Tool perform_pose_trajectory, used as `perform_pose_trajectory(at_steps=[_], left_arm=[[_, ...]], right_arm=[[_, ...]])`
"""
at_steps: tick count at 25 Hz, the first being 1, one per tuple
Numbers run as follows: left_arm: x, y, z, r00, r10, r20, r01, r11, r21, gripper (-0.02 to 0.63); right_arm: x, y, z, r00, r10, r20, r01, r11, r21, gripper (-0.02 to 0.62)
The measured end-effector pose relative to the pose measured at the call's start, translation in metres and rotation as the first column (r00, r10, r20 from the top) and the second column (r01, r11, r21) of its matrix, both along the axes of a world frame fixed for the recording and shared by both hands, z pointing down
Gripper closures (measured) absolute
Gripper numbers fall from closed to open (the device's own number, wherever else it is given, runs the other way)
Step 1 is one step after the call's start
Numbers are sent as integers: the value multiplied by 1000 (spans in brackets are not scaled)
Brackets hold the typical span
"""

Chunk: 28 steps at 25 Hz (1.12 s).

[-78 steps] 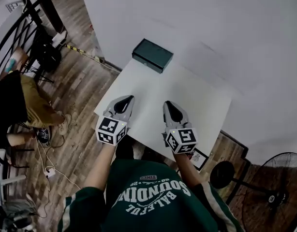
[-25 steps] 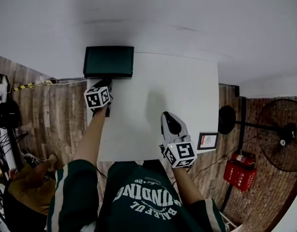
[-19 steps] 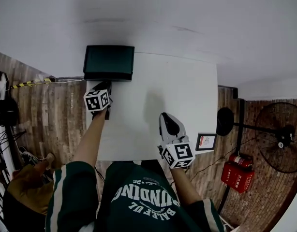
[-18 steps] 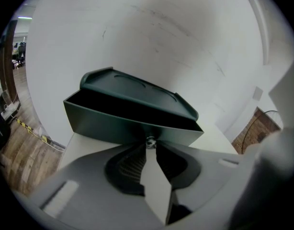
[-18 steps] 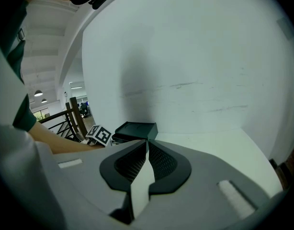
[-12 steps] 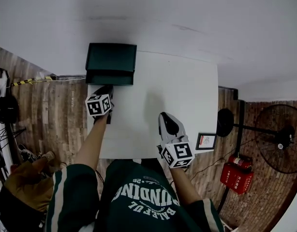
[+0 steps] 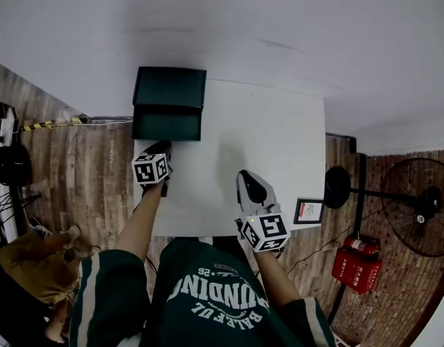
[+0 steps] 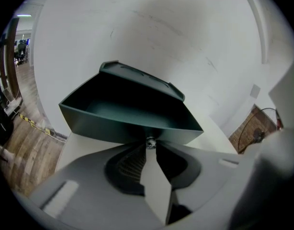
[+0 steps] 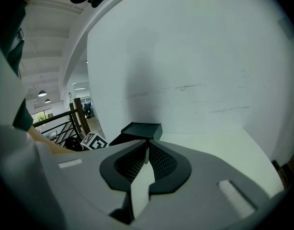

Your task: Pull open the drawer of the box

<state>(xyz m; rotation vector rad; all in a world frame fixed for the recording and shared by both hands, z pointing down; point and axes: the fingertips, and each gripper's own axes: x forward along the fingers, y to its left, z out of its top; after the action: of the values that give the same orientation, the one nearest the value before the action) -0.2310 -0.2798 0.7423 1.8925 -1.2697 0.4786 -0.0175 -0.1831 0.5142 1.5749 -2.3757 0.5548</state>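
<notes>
A dark green box (image 7: pixel 170 87) stands at the far left corner of the white table (image 7: pixel 280 143). Its drawer (image 7: pixel 166 123) sticks out toward me. In the left gripper view the drawer (image 8: pixel 128 114) is an open, empty tray with a small metal knob (image 8: pixel 150 143) on its front. My left gripper (image 7: pixel 163 145) is shut on that knob, its tips (image 8: pixel 150 147) pinching it. My right gripper (image 7: pixel 249 173) rests near the table's front edge, shut and holding nothing. In the right gripper view the box (image 9: pixel 137 131) lies beyond the closed tips (image 9: pixel 147 152).
A white wall (image 7: pixel 244 20) rises right behind the table. On the wooden floor to the right are a framed picture (image 7: pixel 307 211), a fan (image 7: pixel 417 208) and red fire extinguishers (image 7: pixel 356 259). A person (image 7: pixel 27 266) sits at lower left.
The left gripper has drawn back toward me along the table, and the drawer has slid out of the box with it. The right gripper has stayed in place.
</notes>
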Motion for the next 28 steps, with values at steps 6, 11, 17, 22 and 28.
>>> perform_pose_trajectory(at_steps=[6,11,17,22,28], left_arm=[[2,10,-1,1000,23,-3,-23,1000,1,485],[14,32,-2,996,86,27,-86,996,-19,483],[32,50,-53,986,156,52,-161,979,122,485],[49,53,-131,979,176,107,-201,929,310,553],[57,58,-210,980,124,158,-185,860,475,553]], right_arm=[[3,5,-2,1000,4,7,-4,1000,6,592],[12,5,-8,1000,20,-5,-20,999,32,592],[21,-9,-16,1000,-17,2,17,998,63,592],[20,-17,-27,996,-85,19,83,992,98,592],[30,-27,-44,990,-137,30,131,979,158,592]])
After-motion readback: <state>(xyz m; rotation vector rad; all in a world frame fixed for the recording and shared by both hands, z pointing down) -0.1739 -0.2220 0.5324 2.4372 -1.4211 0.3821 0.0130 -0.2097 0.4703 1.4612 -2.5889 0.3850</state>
